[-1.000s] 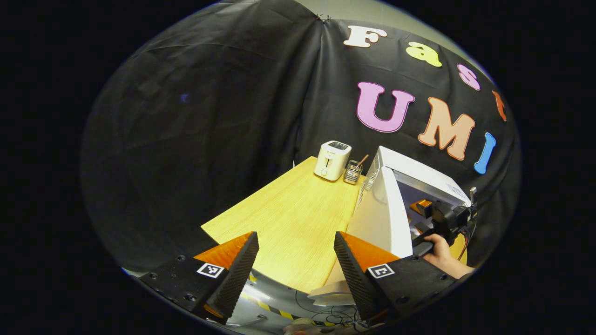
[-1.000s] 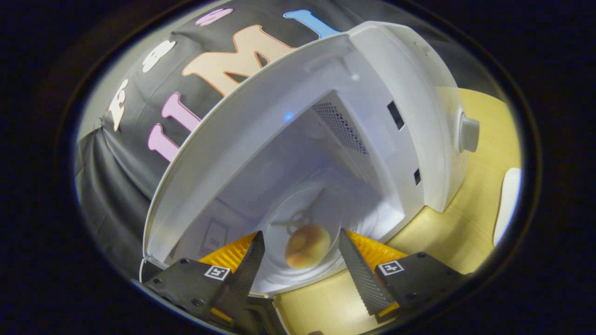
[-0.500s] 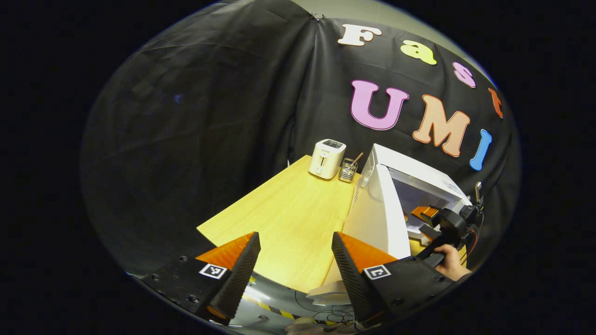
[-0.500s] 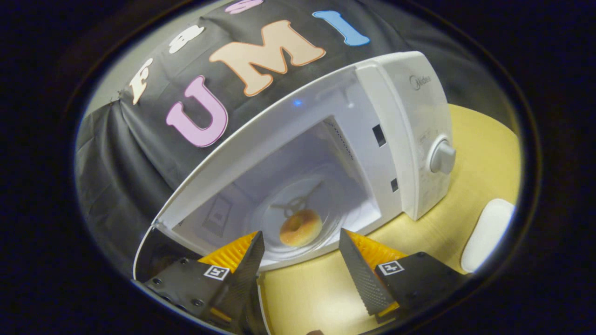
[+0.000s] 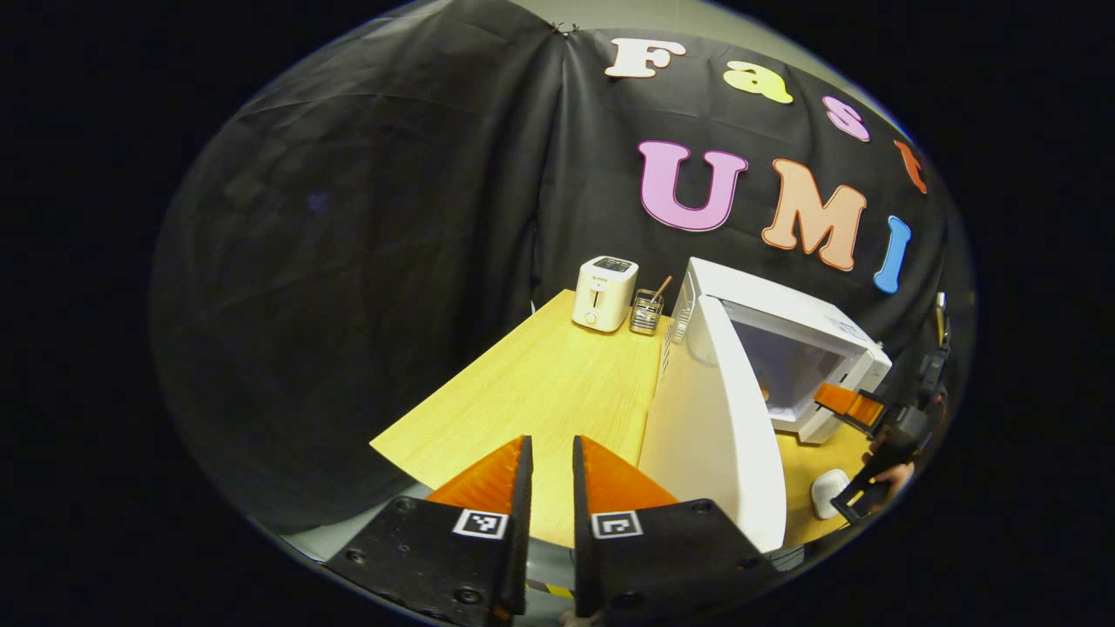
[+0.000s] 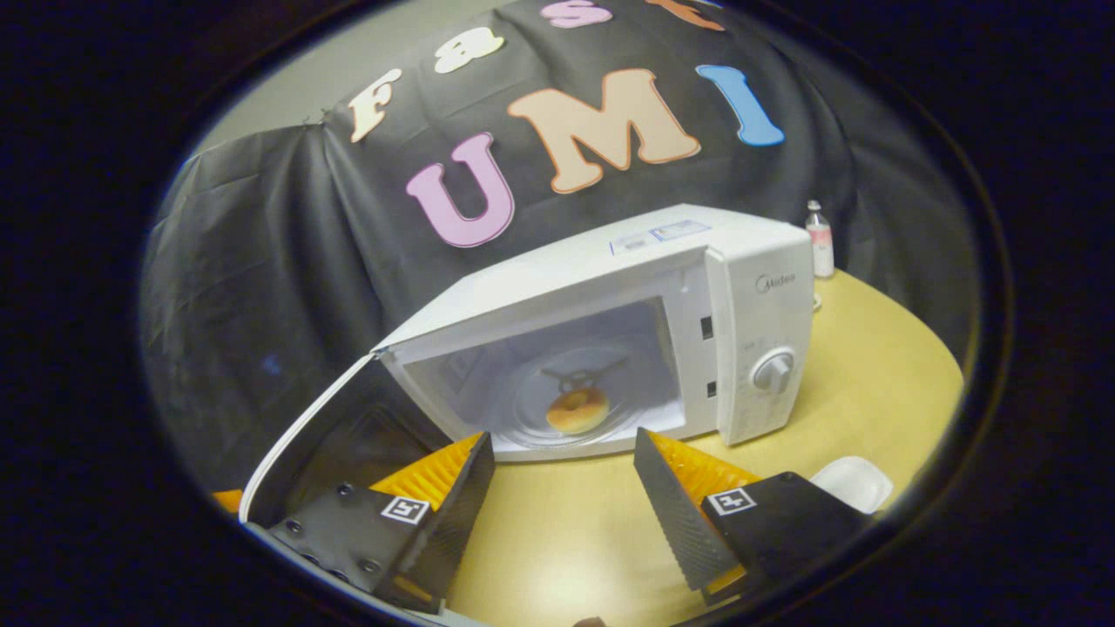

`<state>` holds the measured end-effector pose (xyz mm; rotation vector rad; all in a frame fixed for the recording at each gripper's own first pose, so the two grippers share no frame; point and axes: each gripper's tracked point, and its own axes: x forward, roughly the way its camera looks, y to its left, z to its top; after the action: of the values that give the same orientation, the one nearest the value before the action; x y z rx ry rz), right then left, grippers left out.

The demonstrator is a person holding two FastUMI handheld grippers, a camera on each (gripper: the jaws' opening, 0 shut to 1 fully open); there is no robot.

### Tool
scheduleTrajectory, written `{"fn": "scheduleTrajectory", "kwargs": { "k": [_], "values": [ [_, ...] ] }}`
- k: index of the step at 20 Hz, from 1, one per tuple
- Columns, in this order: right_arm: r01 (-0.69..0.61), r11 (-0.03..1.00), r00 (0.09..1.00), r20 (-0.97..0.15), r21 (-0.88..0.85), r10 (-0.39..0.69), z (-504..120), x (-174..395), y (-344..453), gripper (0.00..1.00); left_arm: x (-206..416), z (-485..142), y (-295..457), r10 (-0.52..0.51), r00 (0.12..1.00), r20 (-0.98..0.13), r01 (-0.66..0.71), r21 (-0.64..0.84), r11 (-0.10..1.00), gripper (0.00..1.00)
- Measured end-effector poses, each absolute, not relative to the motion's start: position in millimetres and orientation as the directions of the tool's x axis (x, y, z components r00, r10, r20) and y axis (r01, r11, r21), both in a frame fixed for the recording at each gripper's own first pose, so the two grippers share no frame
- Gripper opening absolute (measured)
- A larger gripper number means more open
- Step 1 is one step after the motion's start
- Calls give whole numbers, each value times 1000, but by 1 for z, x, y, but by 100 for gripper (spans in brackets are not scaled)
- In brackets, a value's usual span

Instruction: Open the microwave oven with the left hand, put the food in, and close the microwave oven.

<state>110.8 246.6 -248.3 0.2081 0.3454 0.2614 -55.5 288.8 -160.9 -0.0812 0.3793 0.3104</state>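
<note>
In front of the microwave oven (image 6: 610, 340), nearest the right camera, the right hand-held gripper (image 6: 562, 488) hovers over the worktop (image 6: 836, 392) with its fingers spread wide and nothing between them. Just beyond, inside the oven's cavity, the doughnut (image 6: 577, 410) sits on the glass turntable (image 6: 557, 401), so the food is already in place. It looks light, soft and easily dented; it needs no more handling. The door (image 6: 305, 444) swings out at the oven's hinge side.

In the left gripper view, the left hand-held gripper (image 5: 549, 505) is nearly closed, a thin gap left, gripping nothing, near the door's (image 5: 710, 427) free edge. The door is a stiff, smooth panel on a hinge; I judge a push on its outer face, near that free edge, would shut it with least effort. This view also gives the door's white outer face, plus a toaster (image 5: 604, 293) and a wire holder (image 5: 646, 312) beyond the oven. The right gripper view alone gives the doughnut and the control knob (image 6: 773, 370).
</note>
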Motion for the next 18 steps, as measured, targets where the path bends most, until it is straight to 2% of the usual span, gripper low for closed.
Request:
{"fn": "scheduleTrajectory", "kwargs": {
  "k": [1, 2, 3, 6, 12, 18],
  "values": [
    [-224, 949, 911, -300, 221, 284, -243, 105, 241, 99, -54, -160, 288, 281, 884, -375, -309, -16, 951, 12],
    [-229, 952, 913, -293, 205, 283, -237, 98, 236, 99, -53, -159, 282, 258, 891, -374, -287, -24, 958, 9],
    [-235, 951, 913, -291, 202, 287, -231, 91, 231, 90, -51, -159, 274, 229, 899, -373, -261, -38, 964, 7],
    [-215, 957, 922, -283, 195, 265, -216, 73, 211, 90, -45, -156, 262, 173, 921, -348, -196, -31, 980, 7],
    [-146, 982, 942, -287, 123, 176, -190, 35, 162, 90, -41, -162, 240, 100, 923, -372, -90, 44, 995, 7],
    [-78, 983, 949, -288, 168, 125, -172, 19, 125, 90, -46, -170, 221, 53, 912, -407, -17, 91, 996, 6]
  ]
}}
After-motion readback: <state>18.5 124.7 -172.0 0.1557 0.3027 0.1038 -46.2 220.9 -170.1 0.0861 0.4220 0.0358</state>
